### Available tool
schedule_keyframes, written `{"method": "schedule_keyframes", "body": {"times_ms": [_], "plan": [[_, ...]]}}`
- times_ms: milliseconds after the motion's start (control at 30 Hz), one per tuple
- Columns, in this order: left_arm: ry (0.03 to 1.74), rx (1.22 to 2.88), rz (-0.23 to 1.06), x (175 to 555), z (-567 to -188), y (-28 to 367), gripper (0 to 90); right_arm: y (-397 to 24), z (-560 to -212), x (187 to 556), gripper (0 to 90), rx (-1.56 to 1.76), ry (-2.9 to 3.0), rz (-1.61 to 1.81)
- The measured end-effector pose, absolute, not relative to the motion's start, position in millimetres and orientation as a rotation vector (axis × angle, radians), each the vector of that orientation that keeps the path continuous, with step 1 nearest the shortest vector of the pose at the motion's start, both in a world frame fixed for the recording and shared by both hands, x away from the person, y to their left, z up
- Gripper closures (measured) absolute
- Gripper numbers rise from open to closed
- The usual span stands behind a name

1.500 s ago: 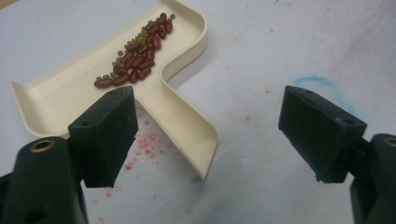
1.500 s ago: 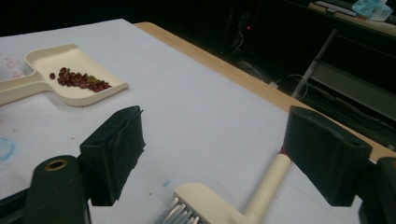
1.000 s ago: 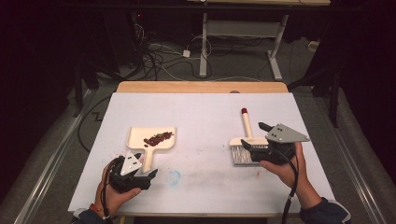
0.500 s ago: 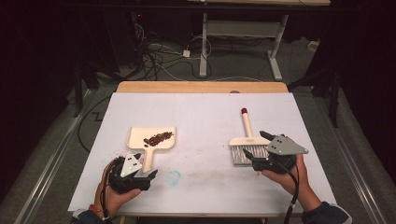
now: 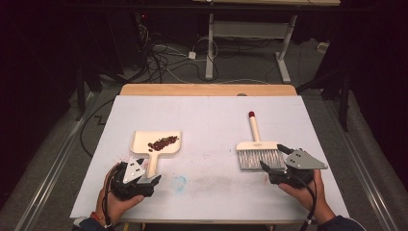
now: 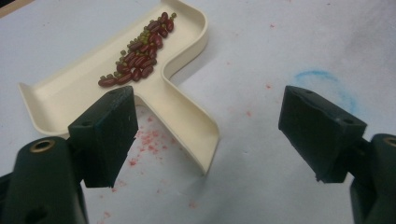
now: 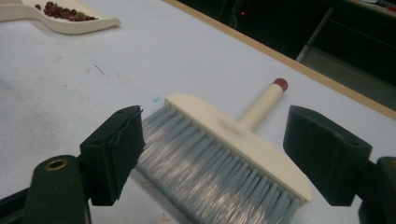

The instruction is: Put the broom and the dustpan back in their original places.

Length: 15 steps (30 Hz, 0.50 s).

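Where beans (image 6: 137,53) fill dustpan (image 6: 70,93), brush (image 7: 224,158) apart

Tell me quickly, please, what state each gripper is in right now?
Left gripper: open, holding nothing.
Right gripper: open, holding nothing.

Black blocky fingers (image 6: 109,135), brass-ringed screw holes, grey plates

Colour rundown: the dustpan (image 6: 116,79) is cream, carrying a streak of dark red beans (image 6: 137,60) mixed with small olive-green ones. Next to its handle the pale grey-white table sheet (image 5: 211,125) has pinkish-red speckles and a faint blue scribbled ring (image 6: 324,81). The brush (image 7: 224,154) is cream too, with silvery grey bristles and a dark red handle tip. Gripper jaws look black with brass-coloured rivets.
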<state>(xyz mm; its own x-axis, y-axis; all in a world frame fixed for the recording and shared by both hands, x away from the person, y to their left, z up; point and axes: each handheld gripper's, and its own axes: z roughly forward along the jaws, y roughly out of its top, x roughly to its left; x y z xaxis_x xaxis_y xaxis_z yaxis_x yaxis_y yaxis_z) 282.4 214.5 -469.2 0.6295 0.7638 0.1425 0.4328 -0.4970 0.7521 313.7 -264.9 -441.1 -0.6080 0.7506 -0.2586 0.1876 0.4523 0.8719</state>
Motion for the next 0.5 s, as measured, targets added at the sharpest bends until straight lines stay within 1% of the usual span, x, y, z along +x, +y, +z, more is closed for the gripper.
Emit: {"method": "schedule_keyframes", "body": {"times_ms": [267,500], "plan": [[0.922,2.158,0.631,280,-468,214,19.6,-277,-459,303,21.9,0.824,2.069,1.082],[0.903,2.169,0.655,277,-467,211,19.6,-276,-457,300,21.8,0.814,2.063,1.101]]}}
